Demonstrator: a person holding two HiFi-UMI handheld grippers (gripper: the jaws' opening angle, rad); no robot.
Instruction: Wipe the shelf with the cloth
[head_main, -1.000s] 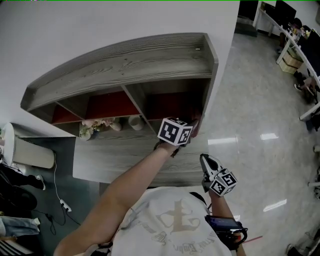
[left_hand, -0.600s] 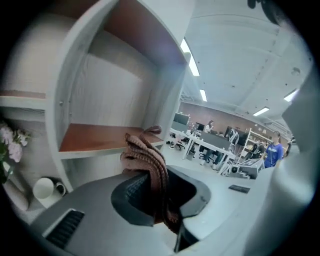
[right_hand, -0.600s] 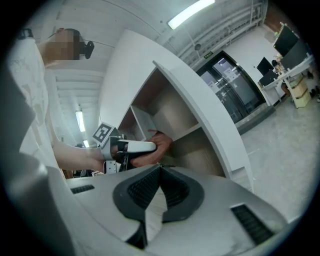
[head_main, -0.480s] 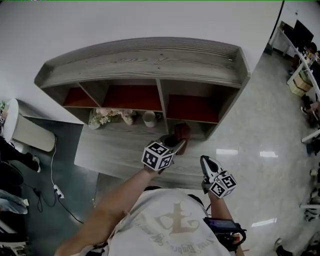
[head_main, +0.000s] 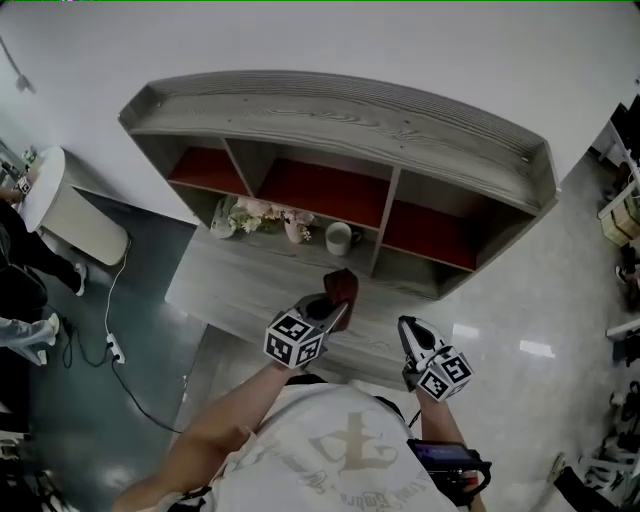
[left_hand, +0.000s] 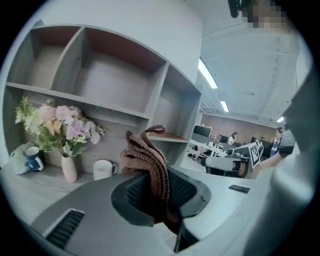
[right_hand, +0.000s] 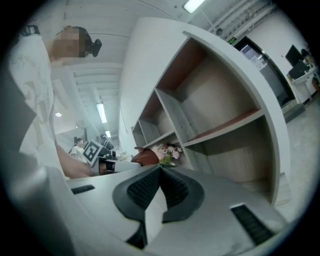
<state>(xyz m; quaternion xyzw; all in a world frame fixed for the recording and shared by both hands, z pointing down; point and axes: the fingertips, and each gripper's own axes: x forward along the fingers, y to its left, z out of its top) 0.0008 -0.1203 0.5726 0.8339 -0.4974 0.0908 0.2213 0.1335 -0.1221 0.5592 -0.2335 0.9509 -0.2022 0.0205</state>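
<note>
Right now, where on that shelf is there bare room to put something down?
The three upper compartments look bare. So does the front of the wide ledge, and the bay right of the white mug. Crowded: the ledge's back, round the flowers and mug.

On the shelf (head_main: 340, 120) lower board I see flowers (head_main: 262, 214) left, mug (head_main: 340, 238) centre, cloth (head_main: 343, 284) in my left gripper (head_main: 336, 303) over its front centre, right gripper (head_main: 410, 332) at its front right.
</note>
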